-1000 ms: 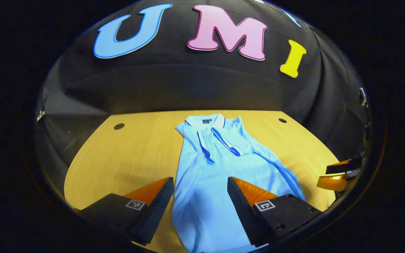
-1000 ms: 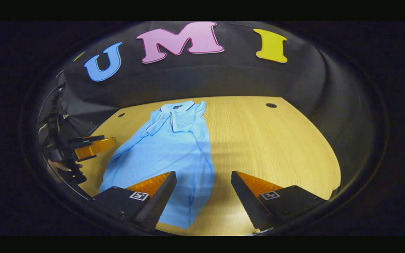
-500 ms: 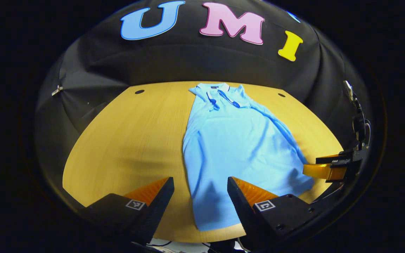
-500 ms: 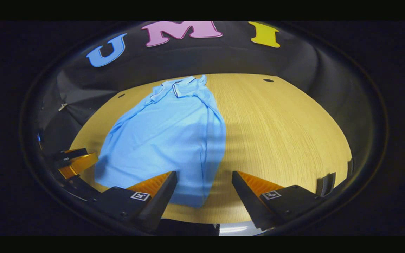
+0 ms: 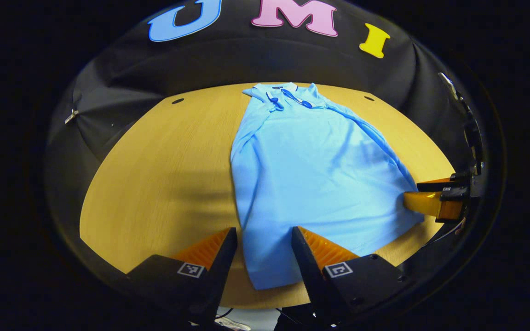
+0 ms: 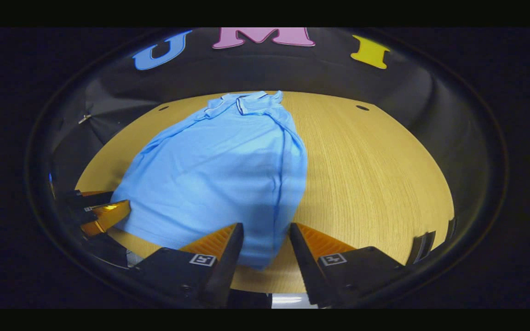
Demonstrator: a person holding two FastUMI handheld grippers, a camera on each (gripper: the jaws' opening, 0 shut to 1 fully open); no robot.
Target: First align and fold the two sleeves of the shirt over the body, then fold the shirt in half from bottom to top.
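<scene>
Booth wall: black cloth [image 5: 256,59], draped, closing off the far and side edges of the scene. A small metal clip [image 5: 72,116] is pinned to the cloth at the left in the left gripper view.

Tabletop: light wood-grain tabletop [image 5: 164,161], with two small dark round holes [image 5: 177,100] near its far corners.

Shirt: light blue short-sleeved polo shirt with white-trimmed collar [image 5: 311,165] lies flat on the tabletop, collar toward the far wall, hem toward the near edge. Both sleeves lie folded in over the body; side edges run as long, roughly straight lines from shoulder to hem. Fabric mostly smooth, with slight creases along the folded edges. In the right gripper view the same shirt [image 6: 219,174] lies in the left half of the tabletop, its near right hem corner just ahead of the fingers.

Left gripper [image 5: 262,243]: low over the near edge of the tabletop, at the shirt's near left hem corner. Jaws spread, the hem corner lying between them; fingers not pressing on cloth. It also appears at the left rim of the right gripper view [image 6: 104,209], beside the shirt's hem.

Right gripper [image 6: 265,239]: low at the near right hem corner. Jaws spread, a narrow strip of hem in the gap, no pinch seen. It appears at the right rim of the left gripper view [image 5: 430,195], beside the shirt's edge.
</scene>
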